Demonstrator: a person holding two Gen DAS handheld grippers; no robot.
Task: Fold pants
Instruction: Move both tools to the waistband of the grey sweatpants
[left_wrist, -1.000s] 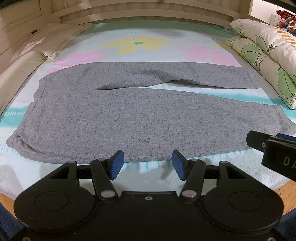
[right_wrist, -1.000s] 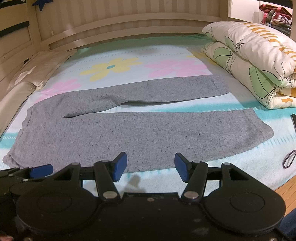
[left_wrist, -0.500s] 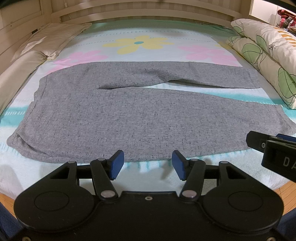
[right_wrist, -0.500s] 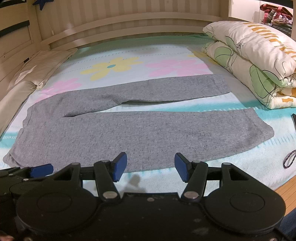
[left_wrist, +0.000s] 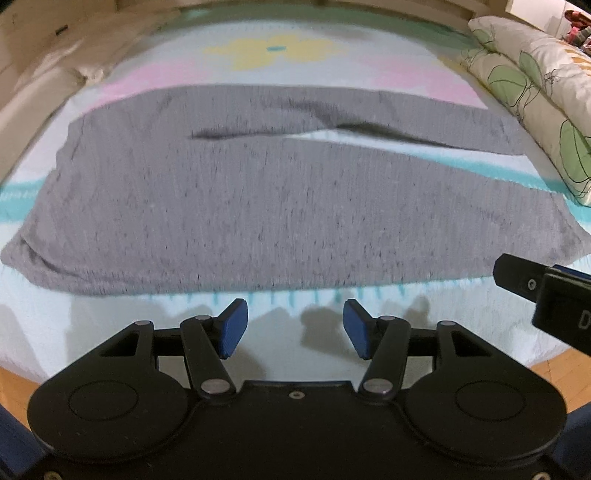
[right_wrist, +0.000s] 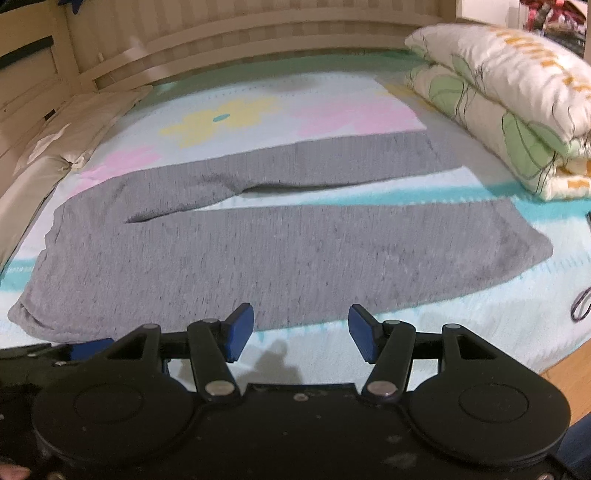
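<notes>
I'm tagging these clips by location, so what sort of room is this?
Most likely a bedroom. The gray pants lie spread flat on a bed with a flower-print sheet, a folded quilt is stacked at the right, and a slatted wooden headboard runs along the far side.

Warm indoor light is even and rather dim. Both views have motion blur on the pants (left_wrist: 280, 206) and the bed (right_wrist: 332, 92); fisheye bends the edges. Soft tool shadows fall at the bed's near edge.
</notes>
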